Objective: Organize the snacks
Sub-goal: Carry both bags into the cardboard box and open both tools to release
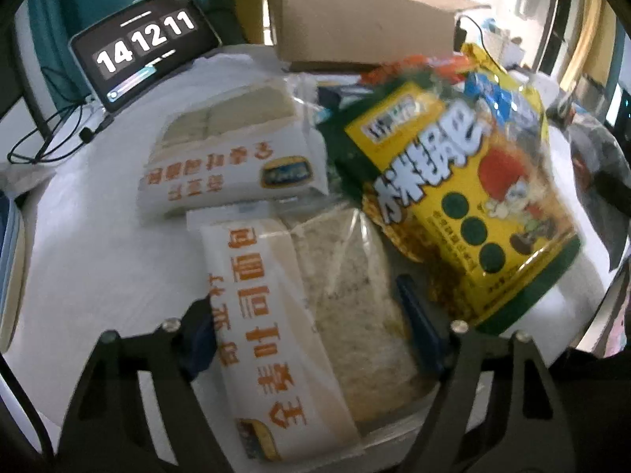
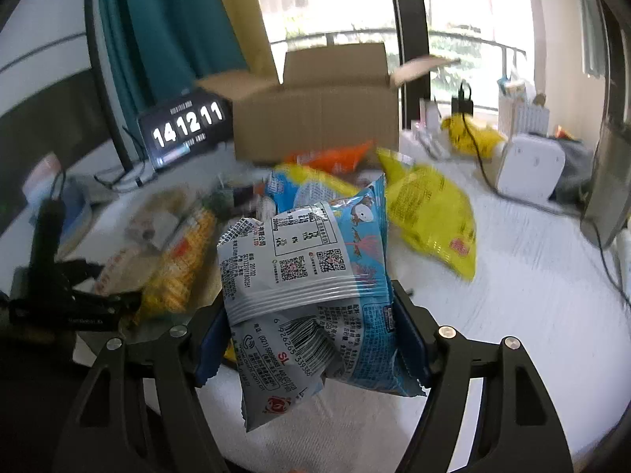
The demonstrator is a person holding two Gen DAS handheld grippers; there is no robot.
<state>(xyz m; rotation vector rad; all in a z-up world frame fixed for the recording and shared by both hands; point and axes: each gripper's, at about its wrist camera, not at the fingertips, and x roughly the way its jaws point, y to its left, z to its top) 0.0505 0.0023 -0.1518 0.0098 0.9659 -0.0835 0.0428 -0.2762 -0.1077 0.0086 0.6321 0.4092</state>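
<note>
My left gripper (image 1: 307, 335) points down at a clear-wrapped bread package (image 1: 315, 295) with a white label and orange writing. The package lies on the white table between the blue pads, which touch both its sides. A second bread package (image 1: 232, 153) lies just beyond it, and a yellow snack bag (image 1: 465, 197) leans to the right. In the right wrist view my right gripper (image 2: 311, 335) is shut on a blue and silver snack bag (image 2: 303, 276), held off the table. Behind it lie a yellow bag (image 2: 430, 213) and an orange bag (image 2: 335, 157).
An open cardboard box (image 2: 315, 118) stands at the back of the table beside a tablet clock (image 2: 185, 130) with cables. A white device (image 2: 528, 169) and a black cable sit at the right. Black gear (image 2: 59, 276) stands at the left.
</note>
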